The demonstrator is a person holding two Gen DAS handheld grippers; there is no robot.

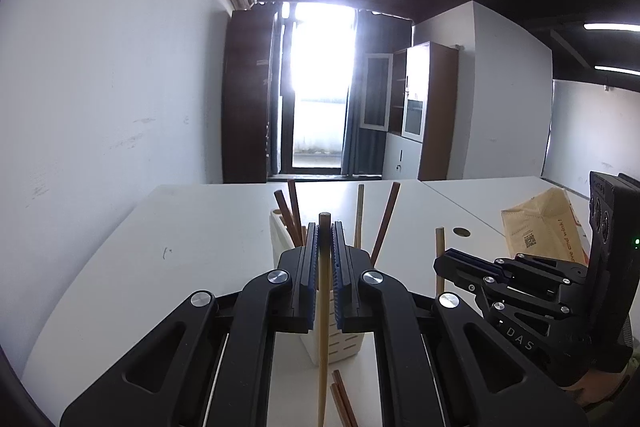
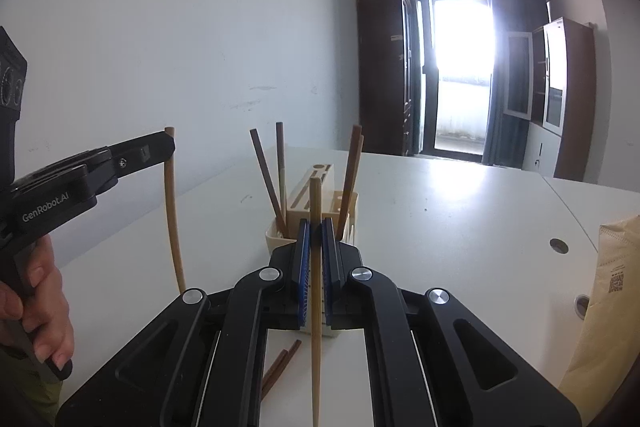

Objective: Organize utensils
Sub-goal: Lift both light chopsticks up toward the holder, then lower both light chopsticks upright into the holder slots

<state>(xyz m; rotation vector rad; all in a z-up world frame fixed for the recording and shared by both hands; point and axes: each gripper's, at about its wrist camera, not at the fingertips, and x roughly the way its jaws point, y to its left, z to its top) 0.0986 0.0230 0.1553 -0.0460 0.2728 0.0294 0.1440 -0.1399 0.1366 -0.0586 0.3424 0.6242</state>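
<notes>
Left gripper (image 1: pixel 325 255): jaws closed down to the width of one pale wooden chopstick (image 1: pixel 323 327), which stands upright between the blue pads (image 1: pixel 310 267). Its top end rises just above the fingertips and its shaft runs down past the lower edge of the left wrist view. In the right wrist view the same gripper (image 2: pixel 170 147) enters from the left, held by a hand (image 2: pixel 38 303), with the stick (image 2: pixel 173 211) hanging below it over the table (image 2: pixel 460 219).

Centre: a cream plastic utensil holder (image 2: pixel 310 203) stands on the white table (image 1: pixel 192 239), directly beyond both grippers. Several brown chopsticks (image 2: pixel 267 183) stand in it, leaning outward at differing angles; in the left wrist view the holder (image 1: pixel 280 239) shows them (image 1: pixel 385 219) fanning to both sides. Two dark brown chopsticks (image 1: pixel 343 403) lie flat on the table in front of the holder, side by side, also seen in the right wrist view (image 2: pixel 280 367).

Right gripper (image 2: pixel 315 247): jaws closed on a second pale chopstick (image 2: pixel 315 307), held upright, top end above the fingertips. In the left wrist view this gripper (image 1: pixel 442 261) comes in from the right, the stick (image 1: pixel 440 247) clamped at its tip.

Far right: a tan paper bag (image 1: pixel 544 227) with red print and a code label sits on the table, well apart from the holder.
</notes>
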